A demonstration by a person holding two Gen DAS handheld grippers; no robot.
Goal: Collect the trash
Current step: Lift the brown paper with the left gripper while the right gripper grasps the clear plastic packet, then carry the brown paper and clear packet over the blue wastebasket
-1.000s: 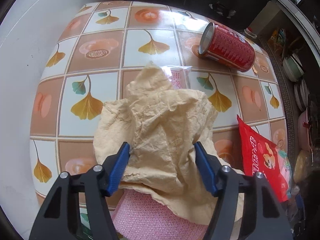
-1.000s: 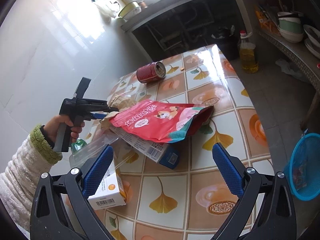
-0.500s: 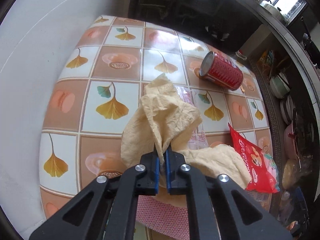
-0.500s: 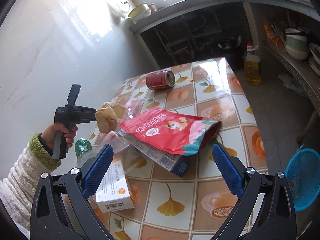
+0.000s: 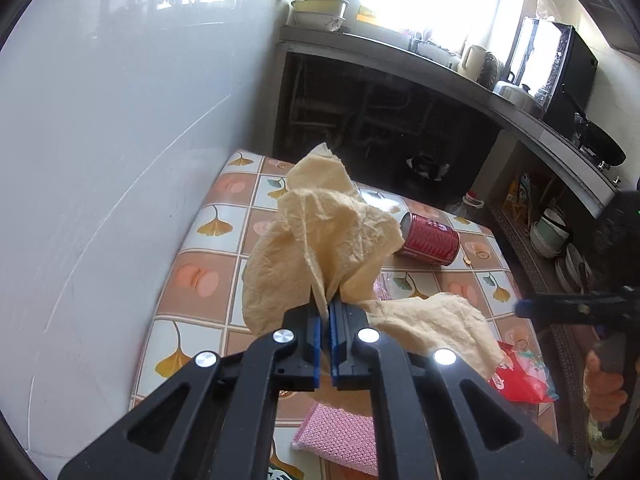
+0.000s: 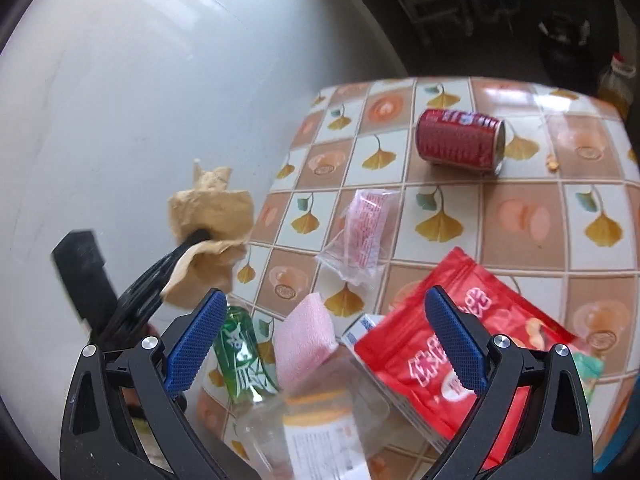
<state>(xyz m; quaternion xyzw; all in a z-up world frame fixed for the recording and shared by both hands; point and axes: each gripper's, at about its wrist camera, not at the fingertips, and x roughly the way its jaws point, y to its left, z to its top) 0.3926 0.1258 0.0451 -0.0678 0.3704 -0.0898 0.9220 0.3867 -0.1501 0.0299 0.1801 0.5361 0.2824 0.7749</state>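
Now the left claw pinches the crumpled paper clear of the worktop; right claw spread above the red pouch, bin run next

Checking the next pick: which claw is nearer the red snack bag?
Right. The right claw hangs open just above the red snack bag; the left claw, shut on crumpled paper, is off by the wall.

Can behind wrapper; pouch right of bottle.

A home kitchen: counter with kettle, stacked bowls.
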